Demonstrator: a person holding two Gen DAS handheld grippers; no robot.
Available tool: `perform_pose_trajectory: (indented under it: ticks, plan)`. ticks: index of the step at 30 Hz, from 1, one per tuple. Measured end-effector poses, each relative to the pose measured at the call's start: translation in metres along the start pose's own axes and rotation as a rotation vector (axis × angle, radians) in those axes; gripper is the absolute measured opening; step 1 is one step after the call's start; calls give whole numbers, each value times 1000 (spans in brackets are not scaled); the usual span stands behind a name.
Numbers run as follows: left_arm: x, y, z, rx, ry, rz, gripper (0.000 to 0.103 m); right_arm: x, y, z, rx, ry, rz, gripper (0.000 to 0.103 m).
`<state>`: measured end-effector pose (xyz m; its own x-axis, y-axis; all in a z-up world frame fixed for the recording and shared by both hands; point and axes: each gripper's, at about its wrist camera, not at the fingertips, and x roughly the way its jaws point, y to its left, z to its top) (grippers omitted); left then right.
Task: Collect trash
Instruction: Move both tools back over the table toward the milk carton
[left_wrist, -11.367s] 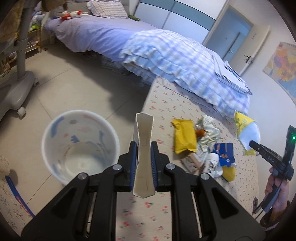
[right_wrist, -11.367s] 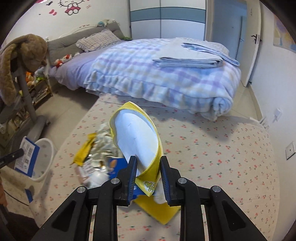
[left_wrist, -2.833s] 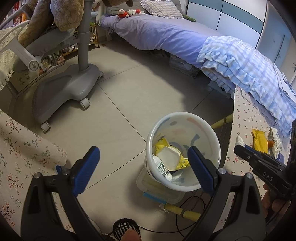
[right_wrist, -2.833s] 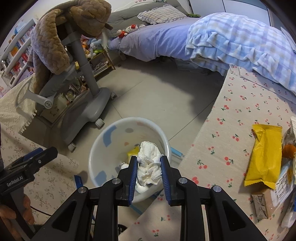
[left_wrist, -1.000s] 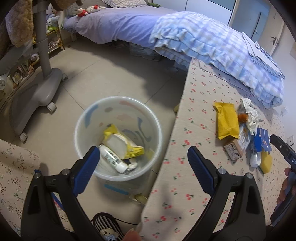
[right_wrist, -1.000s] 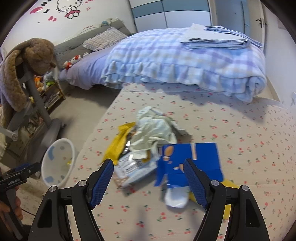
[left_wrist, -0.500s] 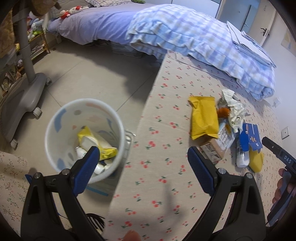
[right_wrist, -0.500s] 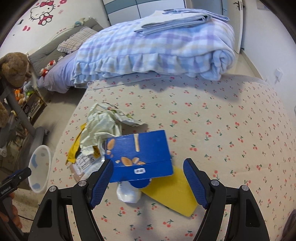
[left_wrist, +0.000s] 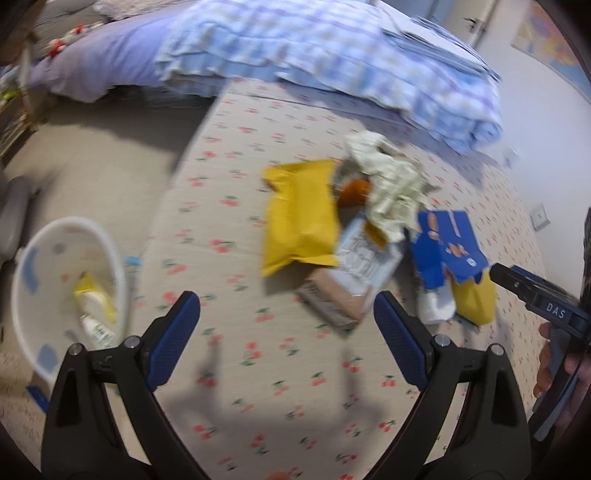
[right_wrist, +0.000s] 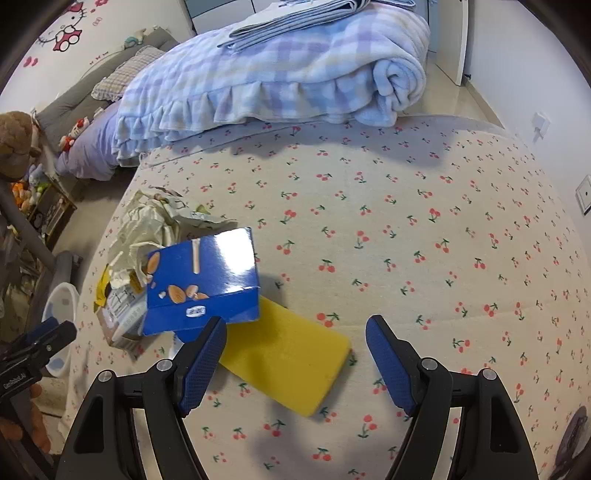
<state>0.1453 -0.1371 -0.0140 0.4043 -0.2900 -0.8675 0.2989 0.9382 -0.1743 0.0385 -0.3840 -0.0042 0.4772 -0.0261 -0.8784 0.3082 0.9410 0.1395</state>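
Observation:
A pile of trash lies on the cherry-print table: a yellow pouch, crumpled pale paper, a brown carton, a blue almond box, a white bottle and a flat yellow packet. My left gripper is open and empty, just short of the brown carton. My right gripper is open and empty, over the flat yellow packet, with the blue box at its left finger. The white bin on the floor holds a yellow wrapper and a bottle.
A bed with a blue checked blanket borders the table's far side. A grey chair base stands on the floor beyond the bin. The table's right half carries nothing.
Both grippers moved from the bin to the trash pile. The left swung right onto the table toward the carton; the right closed in over the flat yellow packet. Both stay open.

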Motion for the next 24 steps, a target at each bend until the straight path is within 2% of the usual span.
perform_pose_trajectory:
  ticks: [6,10,18,24]
  plan:
    - [22,-26,5,118,1,-28,81,2,-16,-4,2,22,-15,79]
    - [31,-34,8,160,-7,-42,77,7,-24,-7,-7,50,-19,79]
    - [41,-42,9,176,-3,-60,63,23,-15,-7,-106,92,16,79]
    - [34,-45,8,175,-13,-108,49,29,-5,-5,-179,92,56,79]
